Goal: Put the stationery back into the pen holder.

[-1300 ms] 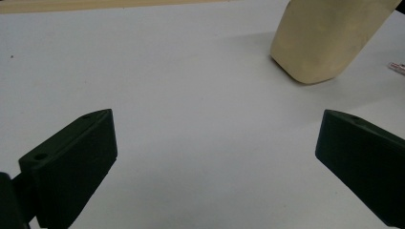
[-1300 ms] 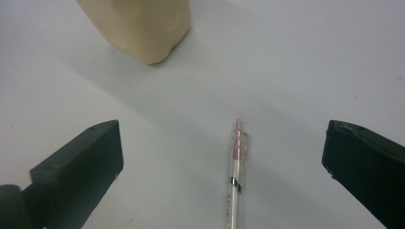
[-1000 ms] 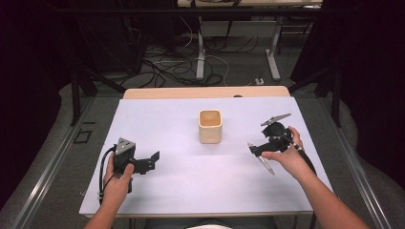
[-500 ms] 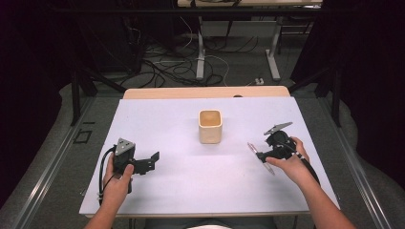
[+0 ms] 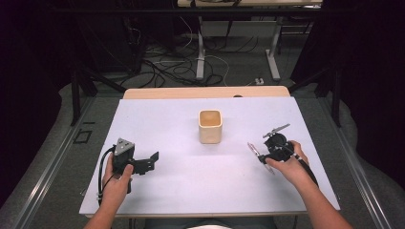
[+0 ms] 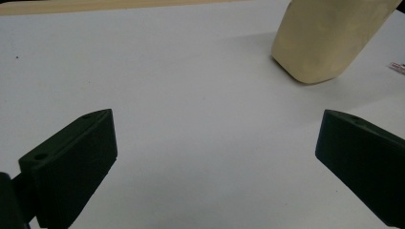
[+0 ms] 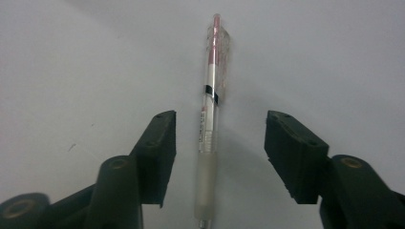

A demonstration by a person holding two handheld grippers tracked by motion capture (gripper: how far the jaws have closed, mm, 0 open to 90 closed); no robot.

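Note:
A clear pen with a pink tip (image 7: 210, 114) lies flat on the white table. In the high view the pen (image 5: 253, 150) is at the right, partly under my right gripper (image 5: 265, 155). In the right gripper view, that gripper (image 7: 220, 119) points down with one jaw on each side of the pen. Its jaws have just been closing, but a gap remains on both sides and the pads do not touch the pen. A beige square cup (image 5: 210, 126) stands upright at the table's middle. At the left, my left gripper (image 5: 149, 162) rests open with nothing between its jaws, and the cup (image 6: 329, 38) is ahead of it.
The white table top (image 5: 181, 191) has bare room between the two hands and in front of the cup. A wooden strip (image 5: 205, 92) runs along its far edge. Beyond it are table legs and cables on the floor.
The right gripper has come down closer to the table over the pen, and its jaws stand narrower than before. The left hand and the cup have not moved.

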